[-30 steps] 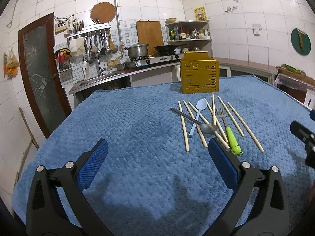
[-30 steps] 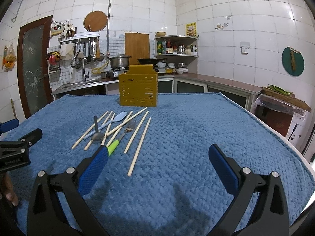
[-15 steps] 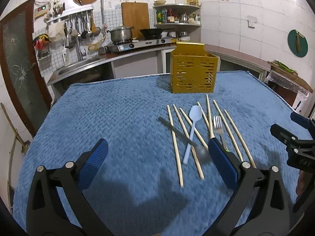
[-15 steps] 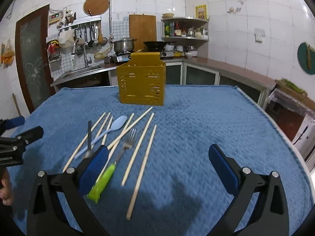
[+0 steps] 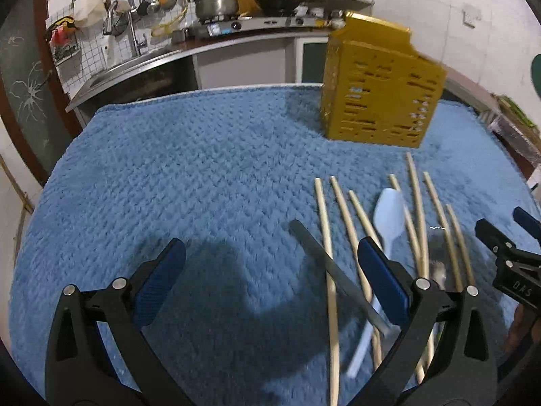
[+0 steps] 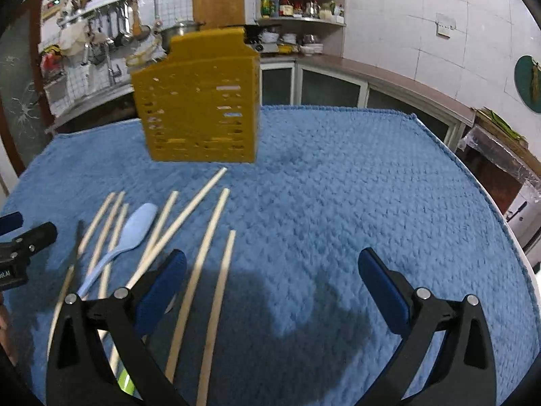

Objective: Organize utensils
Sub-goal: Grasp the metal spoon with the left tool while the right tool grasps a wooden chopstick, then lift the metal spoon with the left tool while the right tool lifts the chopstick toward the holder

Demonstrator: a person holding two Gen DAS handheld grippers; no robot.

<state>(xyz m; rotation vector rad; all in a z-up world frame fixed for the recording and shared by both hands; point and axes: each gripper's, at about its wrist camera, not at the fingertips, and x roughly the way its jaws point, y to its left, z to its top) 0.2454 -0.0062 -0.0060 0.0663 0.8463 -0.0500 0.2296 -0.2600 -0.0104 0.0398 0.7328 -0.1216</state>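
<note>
Your main risk is the tangle: the chopsticks (image 5: 323, 237), pale blue spoon (image 5: 390, 218) and dark-handled utensil (image 5: 324, 260) cross one another on the blue cloth (image 5: 203, 176), so a pinch may drag neighbours along. They lie near you, the yellow holder (image 5: 378, 88) farther back. Both your left gripper (image 5: 270, 277) and right gripper (image 6: 270, 284) are spread wide, holding nothing.

Left gripper (image 5: 270, 275), right gripper (image 6: 272, 279): matte black angular plastic arms, silver screws, ribbed blue rubber finger pads (image 5: 159, 282).
</note>
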